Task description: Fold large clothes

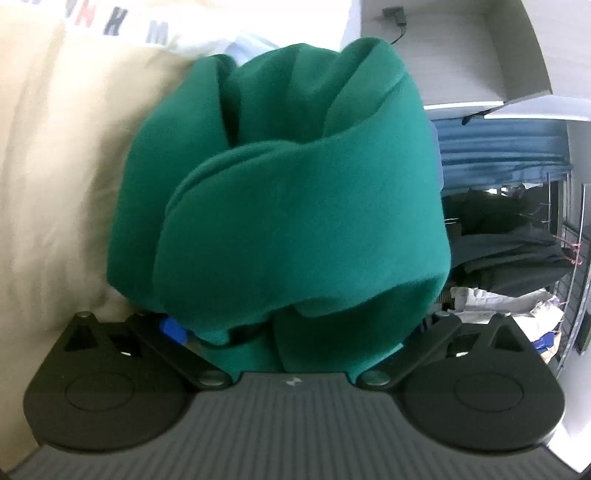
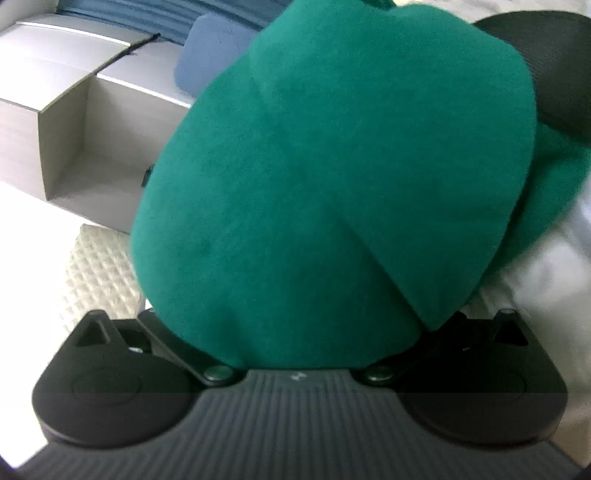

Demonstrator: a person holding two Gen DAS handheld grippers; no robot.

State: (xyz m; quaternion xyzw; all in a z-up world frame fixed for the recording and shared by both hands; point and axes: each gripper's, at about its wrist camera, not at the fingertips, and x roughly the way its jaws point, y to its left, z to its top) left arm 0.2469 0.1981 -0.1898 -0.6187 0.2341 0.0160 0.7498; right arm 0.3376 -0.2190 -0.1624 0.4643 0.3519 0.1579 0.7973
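Two grippers: one in each hand, each camera looking along its fingers into the same green heap.
Green garment (image 1: 295, 206): a thick, soft piece bunched into rounded folds; it fills the middle of both views and lies on the bedding.
Left gripper (image 1: 303, 321): its linkage arms are splayed wide, so the claw is apart; the cloth bulges between and over the fingers. A bit of blue pad (image 1: 171, 328) peeks out at the left edge of the cloth. Whether the pads touch the fabric cannot be told.
Right gripper (image 2: 303, 317): the claw is spread just as wide, with the green garment (image 2: 332, 166) draped over the gap down to the gripper's body; both fingertips are hidden beneath it.
Beige bedding (image 1: 55, 166): rumpled, to the left of the garment in the left wrist view.
Lettered white fabric (image 1: 122, 29): beyond the bedding, at the top left.
Blue curtain (image 1: 498, 147): to the right of the garment, above dark hanging clothes (image 1: 509, 251).
Pale open shelf unit (image 2: 74, 122): left of the garment in the right wrist view.
Blue cushion (image 2: 210, 51): behind the heap, partly covered by it.
White waffle cloth (image 2: 99, 269): just beside the garment's lower left edge.
White sheet (image 2: 535, 288): under the garment's right side.
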